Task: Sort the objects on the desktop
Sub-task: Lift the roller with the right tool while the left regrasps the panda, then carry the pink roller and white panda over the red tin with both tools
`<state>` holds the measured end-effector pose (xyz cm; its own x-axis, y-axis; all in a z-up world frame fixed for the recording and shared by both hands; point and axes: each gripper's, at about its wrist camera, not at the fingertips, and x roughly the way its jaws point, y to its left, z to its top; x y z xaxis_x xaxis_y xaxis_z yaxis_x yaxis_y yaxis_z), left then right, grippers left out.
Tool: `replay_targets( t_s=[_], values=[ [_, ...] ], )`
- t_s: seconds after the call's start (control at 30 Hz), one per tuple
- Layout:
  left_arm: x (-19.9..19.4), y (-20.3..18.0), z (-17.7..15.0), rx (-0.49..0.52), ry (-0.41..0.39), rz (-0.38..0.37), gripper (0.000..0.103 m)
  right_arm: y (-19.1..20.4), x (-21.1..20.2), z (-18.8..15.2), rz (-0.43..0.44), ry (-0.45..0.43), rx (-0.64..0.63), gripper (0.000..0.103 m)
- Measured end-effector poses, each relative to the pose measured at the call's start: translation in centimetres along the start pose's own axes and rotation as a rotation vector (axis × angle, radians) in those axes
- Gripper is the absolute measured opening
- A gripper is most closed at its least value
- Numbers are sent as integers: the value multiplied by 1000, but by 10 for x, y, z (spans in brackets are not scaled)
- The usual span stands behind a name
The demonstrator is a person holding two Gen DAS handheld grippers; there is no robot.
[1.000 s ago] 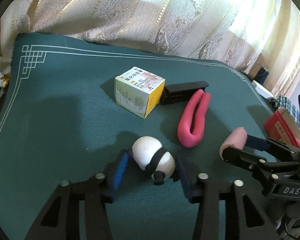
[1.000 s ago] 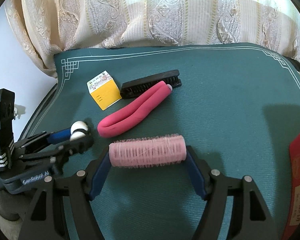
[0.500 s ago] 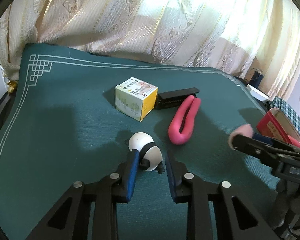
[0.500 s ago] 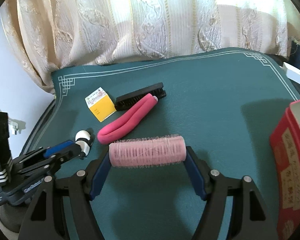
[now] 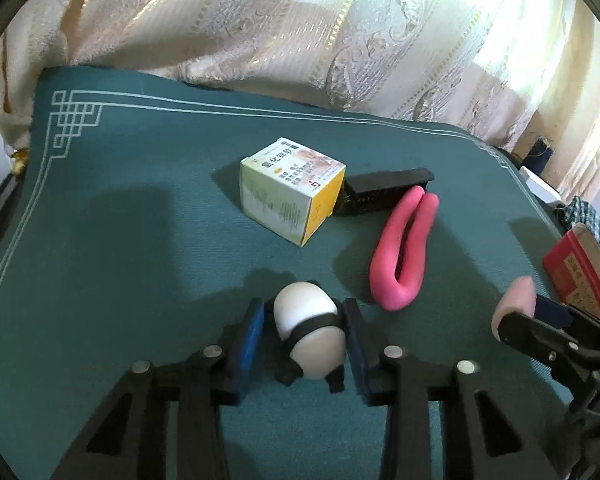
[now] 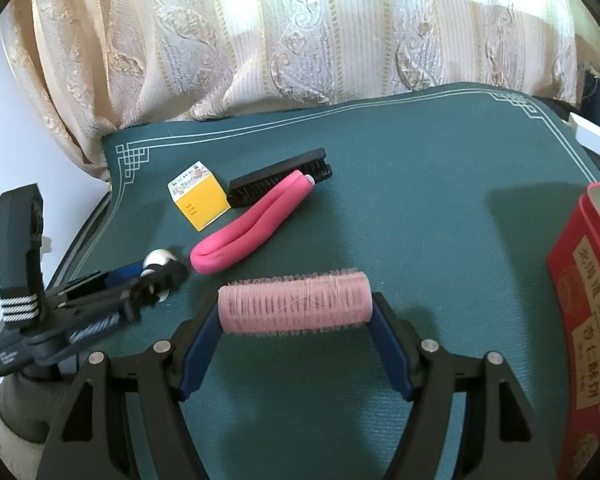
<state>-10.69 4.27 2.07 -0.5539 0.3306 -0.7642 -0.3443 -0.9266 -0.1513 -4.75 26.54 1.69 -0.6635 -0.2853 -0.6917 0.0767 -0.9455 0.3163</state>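
A white egg-shaped panda toy point(image 5: 310, 336) with black bands is seen between the blue pads of the left gripper point(image 5: 305, 344), whose jaws are opening; the right pad appears to touch the toy, while a thin gap shows on the left side. The toy rests on the green mat point(image 5: 132, 248) that covers the bench, nearer the camera than the yellow-and-white box point(image 5: 290, 190).

The right gripper point(image 6: 296, 304) is clamped on a pink hair roller point(image 6: 295, 303), which is held crosswise by its two ends and lifted above the mat.

The box is taken as the landmark. Just beside it, on its right in the left wrist view, a black brush point(image 5: 384, 190) lies touching or nearly touching the box. A folded pink foam rod point(image 5: 404, 252) lies right of the box, its open ends against the brush. Far right of the box, at the mat's edge, a red tin point(image 6: 584, 312) with printed characters is seen. Behind the box, a patterned cream curtain point(image 5: 300, 32) hangs along the back edge of the bench.
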Motion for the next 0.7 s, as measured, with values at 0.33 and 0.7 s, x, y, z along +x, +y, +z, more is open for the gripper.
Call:
replay_targets(
  t_s=[0.33,0.7],
  values=[
    [-55,-40,-10,68,-96,-74,36,1,-34,5,3,-112,22,75],
    [-71,-57,-18,50,-109,-107,43,-16,-87,-10,-25,-207,48,75]
  ],
)
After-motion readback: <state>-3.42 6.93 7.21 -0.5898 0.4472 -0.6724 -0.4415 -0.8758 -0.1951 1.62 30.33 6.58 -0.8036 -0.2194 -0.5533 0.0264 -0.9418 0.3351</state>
